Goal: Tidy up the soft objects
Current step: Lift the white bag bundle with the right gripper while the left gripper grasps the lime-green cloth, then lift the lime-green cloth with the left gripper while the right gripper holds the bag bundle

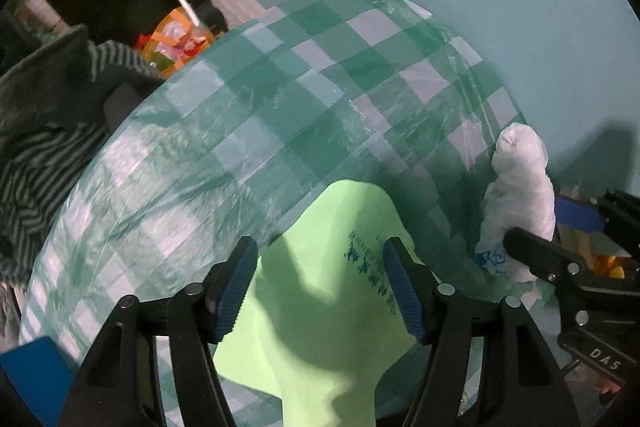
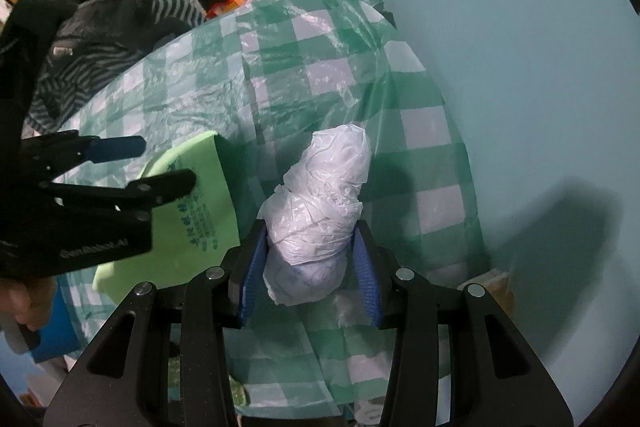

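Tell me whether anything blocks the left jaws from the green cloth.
Nothing visible does. The green cloth already lies between the open jaws of the left gripper on the checkered plastic cover. The white plastic bundle sits apart, in the right gripper.

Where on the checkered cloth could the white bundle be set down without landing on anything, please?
Bare checkered cloth lies beyond the green bag and short of the striped clothing, and beyond the white bundle too. The near side is crowded: left gripper over the bag, right gripper around the bundle.
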### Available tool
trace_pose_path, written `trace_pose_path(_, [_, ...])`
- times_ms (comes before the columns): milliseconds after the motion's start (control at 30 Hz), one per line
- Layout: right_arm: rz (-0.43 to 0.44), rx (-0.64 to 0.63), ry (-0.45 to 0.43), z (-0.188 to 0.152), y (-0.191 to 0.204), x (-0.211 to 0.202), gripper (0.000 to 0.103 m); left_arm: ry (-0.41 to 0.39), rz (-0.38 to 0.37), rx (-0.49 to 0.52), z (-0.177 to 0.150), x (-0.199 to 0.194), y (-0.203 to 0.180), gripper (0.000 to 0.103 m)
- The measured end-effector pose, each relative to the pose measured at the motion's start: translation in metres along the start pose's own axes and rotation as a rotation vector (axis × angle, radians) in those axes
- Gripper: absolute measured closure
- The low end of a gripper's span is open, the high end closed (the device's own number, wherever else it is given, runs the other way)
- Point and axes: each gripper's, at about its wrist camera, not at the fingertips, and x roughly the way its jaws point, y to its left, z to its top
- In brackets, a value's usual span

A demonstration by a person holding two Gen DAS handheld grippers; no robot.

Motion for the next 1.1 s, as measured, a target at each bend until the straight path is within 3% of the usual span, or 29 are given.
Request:
trace_pose_path(133, [-0.003, 0.005, 0.006, 0.003, 0.0, 0.002, 0.062, 0.015, -0.024, 0.006, 0.004, 0.007, -0.001, 0.076])
trace_pose_path(333, [-0.005, 0.008, 0.008, 0.002, -0.001, 0.0, 0.062, 0.0, -0.04, 0.012, 0.001, 0.006, 0.001, 0.093])
trace_pose_path(1100, [0.008, -0.066, -0.085, 0.013, 0.029, -0.034, 0.062, -0.221, -0.119, -0.136, -0.023, -0.097, 0.04, 0.097])
